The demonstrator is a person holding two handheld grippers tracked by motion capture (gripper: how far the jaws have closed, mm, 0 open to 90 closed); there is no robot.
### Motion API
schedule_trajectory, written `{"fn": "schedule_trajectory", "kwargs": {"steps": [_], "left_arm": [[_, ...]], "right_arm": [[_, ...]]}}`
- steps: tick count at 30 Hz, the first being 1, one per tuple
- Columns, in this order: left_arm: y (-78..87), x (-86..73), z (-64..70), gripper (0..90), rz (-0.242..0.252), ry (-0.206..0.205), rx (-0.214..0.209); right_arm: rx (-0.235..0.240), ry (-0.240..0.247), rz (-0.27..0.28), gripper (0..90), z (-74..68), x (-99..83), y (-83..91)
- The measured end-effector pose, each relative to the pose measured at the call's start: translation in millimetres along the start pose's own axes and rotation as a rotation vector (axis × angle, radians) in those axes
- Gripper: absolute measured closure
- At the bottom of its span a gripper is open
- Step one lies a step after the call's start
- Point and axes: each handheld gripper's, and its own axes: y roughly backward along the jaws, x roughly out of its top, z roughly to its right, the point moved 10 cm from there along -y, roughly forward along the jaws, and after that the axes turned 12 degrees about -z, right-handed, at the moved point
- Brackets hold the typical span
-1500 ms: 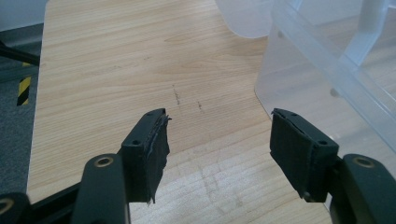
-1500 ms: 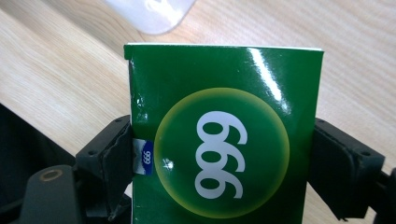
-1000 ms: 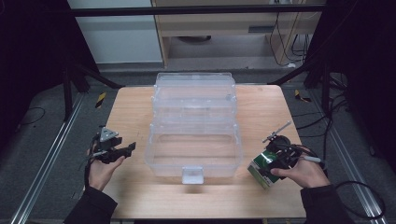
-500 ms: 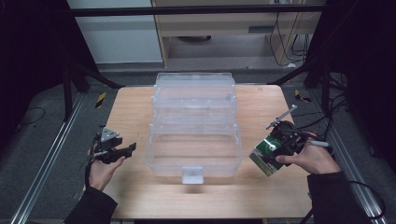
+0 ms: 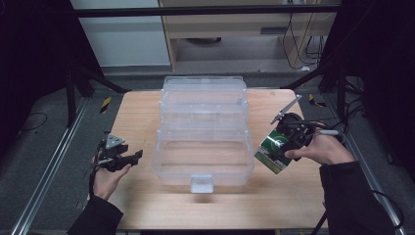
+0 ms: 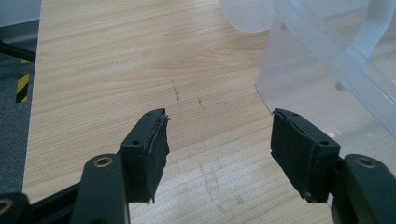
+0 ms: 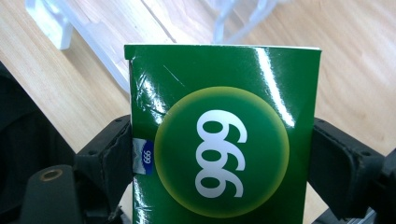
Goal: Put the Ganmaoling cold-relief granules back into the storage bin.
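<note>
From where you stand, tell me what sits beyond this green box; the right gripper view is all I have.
Observer: The green box hangs at the right end of a clear plastic organizer, whose front tray is open on top.
Operator: Report the other hand.
Observer: The left gripper has its jaws wide apart with nothing between them, over bare wooden table.
Operator: Say where it is relative to the organizer.
Observer: It is off the organizer's left end, apart from it, not touching.
Operator: Confirm my grip.
Observer: The right gripper pinches the box by its two side edges, tilted toward the organizer.
</note>
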Motion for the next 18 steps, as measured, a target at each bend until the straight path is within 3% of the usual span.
{"fn": "schedule_trajectory", "kwargs": {"steps": [11,18], "left_arm": [[0.0,-0.1,-0.4,35.8,0.001,0.006,-0.002],[-0.1,-0.4,-0.7,35.8,-0.001,0.005,-0.001]], "right_arm": [[0.011,0.150,0.028,17.2,-15.4,34.0,5.8],[0.016,0.217,0.041,17.2,-21.6,52.5,9.8]]}}
